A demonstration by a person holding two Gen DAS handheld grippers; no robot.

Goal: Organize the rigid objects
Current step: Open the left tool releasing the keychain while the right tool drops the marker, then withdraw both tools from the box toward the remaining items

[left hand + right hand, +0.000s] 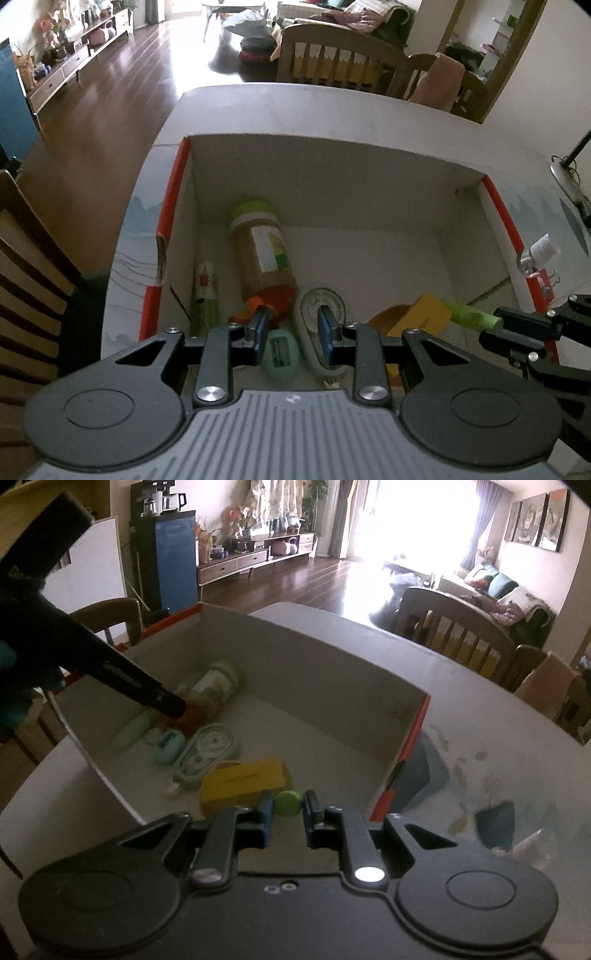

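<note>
An open cardboard box (332,173) with red edges stands on the table. In it lie a jar (262,251) with a green lid, a slim tube (203,291), a mint green object (281,356), a correction tape (321,314), an orange object (273,299) and a yellow box (428,314). My left gripper (293,328) is open over the box, above the mint object. My right gripper (289,814) is shut on a green cylinder (288,802) and holds it over the box's near right corner; the cylinder also shows in the left wrist view (472,316).
The box (332,653) sits on a pale patterned table (498,738). Small white items (539,254) lie at the box's right edge. Wooden chairs (332,59) stand beyond the table and one chair (22,266) at the left. A lamp base (569,177) is at the right.
</note>
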